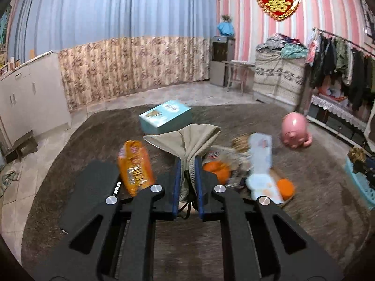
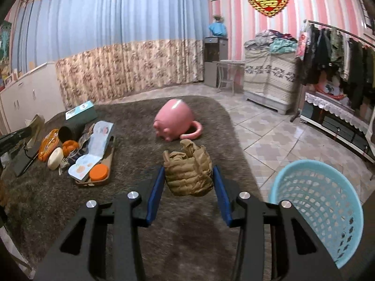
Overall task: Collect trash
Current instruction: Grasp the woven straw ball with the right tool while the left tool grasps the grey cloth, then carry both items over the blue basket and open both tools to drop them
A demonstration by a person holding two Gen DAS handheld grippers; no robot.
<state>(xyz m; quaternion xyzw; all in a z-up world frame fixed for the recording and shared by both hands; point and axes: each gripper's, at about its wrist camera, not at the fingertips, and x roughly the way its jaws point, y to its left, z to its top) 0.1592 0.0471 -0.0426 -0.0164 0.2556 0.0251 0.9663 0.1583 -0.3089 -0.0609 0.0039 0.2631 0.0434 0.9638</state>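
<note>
Left gripper (image 1: 187,164) fingers clamp a beige cloth (image 1: 185,138); right gripper (image 2: 188,180) fingers grip crumpled brown paper (image 2: 188,173), left of the blue basket (image 2: 316,206)

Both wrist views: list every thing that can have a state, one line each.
Left tool: shut on the beige folded cloth, lifted off the rug.
Right tool: shut on the crumpled brown paper bag.
Light blue plastic mesh basket: upright, open; contents cannot be seen.
Pink pig-shaped pot: tipped over on the brown shaggy rug.
Orange snack packet: lying on the rug.
</note>
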